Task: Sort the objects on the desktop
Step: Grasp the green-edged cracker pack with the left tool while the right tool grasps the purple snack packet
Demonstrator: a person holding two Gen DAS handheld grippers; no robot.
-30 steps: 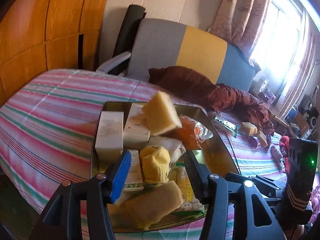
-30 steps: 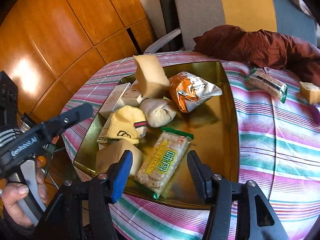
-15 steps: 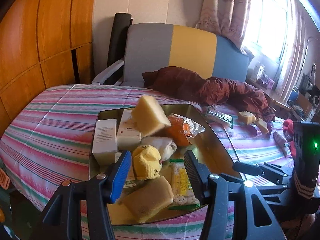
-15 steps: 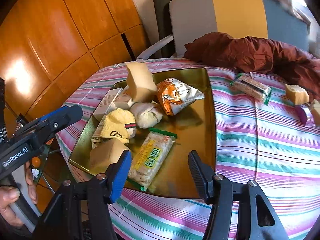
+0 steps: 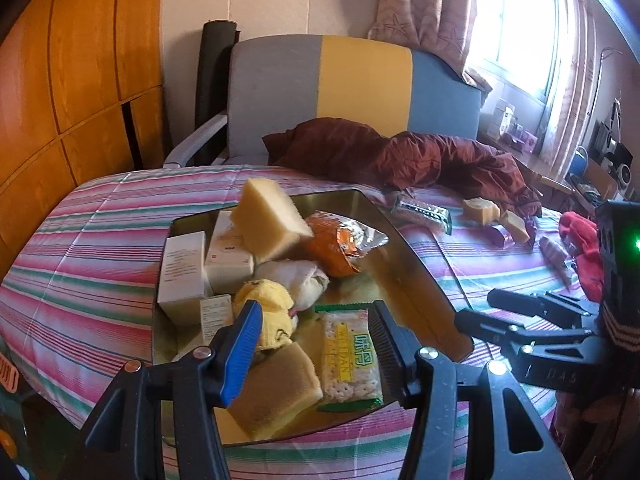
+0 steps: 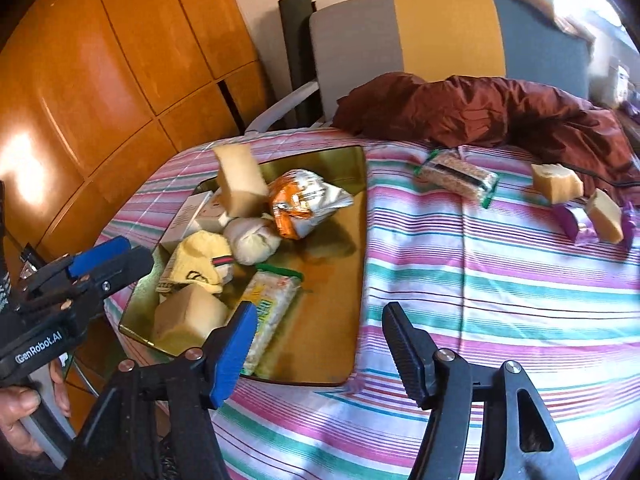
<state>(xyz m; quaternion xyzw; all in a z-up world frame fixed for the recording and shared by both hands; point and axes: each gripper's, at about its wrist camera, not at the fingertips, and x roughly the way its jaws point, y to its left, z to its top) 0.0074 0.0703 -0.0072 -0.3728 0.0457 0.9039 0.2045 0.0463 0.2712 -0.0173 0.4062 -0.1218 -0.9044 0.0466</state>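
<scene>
Between picks: left gripper (image 5: 316,334) fingers apart, empty; right gripper (image 6: 316,340) opening, empty — next probably the cracker pack (image 6: 458,178) lying far right of the tray (image 6: 356,208).

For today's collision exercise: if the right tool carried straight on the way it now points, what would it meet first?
Most likely the striped cloth just right of the gold tray. The right tool is empty, its jaws opening; depth is uncertain, so it could clip the tray's edge instead.

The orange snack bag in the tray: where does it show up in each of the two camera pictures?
Left wrist view: the orange snack bag lies centre frame, at the far part of the gold tray.
Right wrist view: left of centre, upper half.
Shared landmark: the pale sponge block leaning right beside it, to its left.
</scene>
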